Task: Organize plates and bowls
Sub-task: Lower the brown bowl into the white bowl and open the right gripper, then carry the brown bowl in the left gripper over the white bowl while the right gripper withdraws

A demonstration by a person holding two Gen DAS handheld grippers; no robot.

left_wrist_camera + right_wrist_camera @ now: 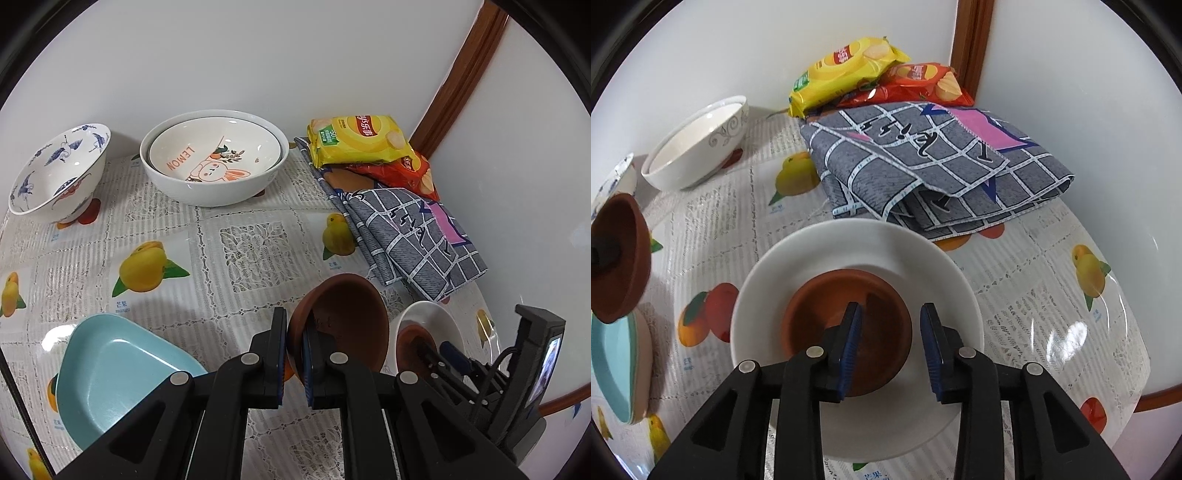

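Nearest to me, the right gripper (pixel 890 347) hangs over a small brown bowl (pixel 849 328) that sits in the white plate (pixel 945 273); its jaws stand apart, one blue pad down inside the bowl and the other outside the rim, neither pressing on it. Just beside it, the left gripper (pixel 293 354) is clamped on the rim of a second brown bowl (pixel 343 317), held tilted above the tablecloth (pixel 221 229). That pinch takes only a thin edge, so I judge the bowl could swing or slip free and knock the plate if it is carried carelessly; the open pad inside the first bowl could also catch the rim and drag it across the plate on the way out. Farther back lie the light blue dish (pixel 110 369), a folded grey cloth (pixel 923 166), the nested white bowls (pixel 214 158) and the snack bags (pixel 846 70). Only the left view shows the lemon and rabbit print and the crane-patterned bowl (pixel 59 170) whole; only the right view shows the pads' gap.
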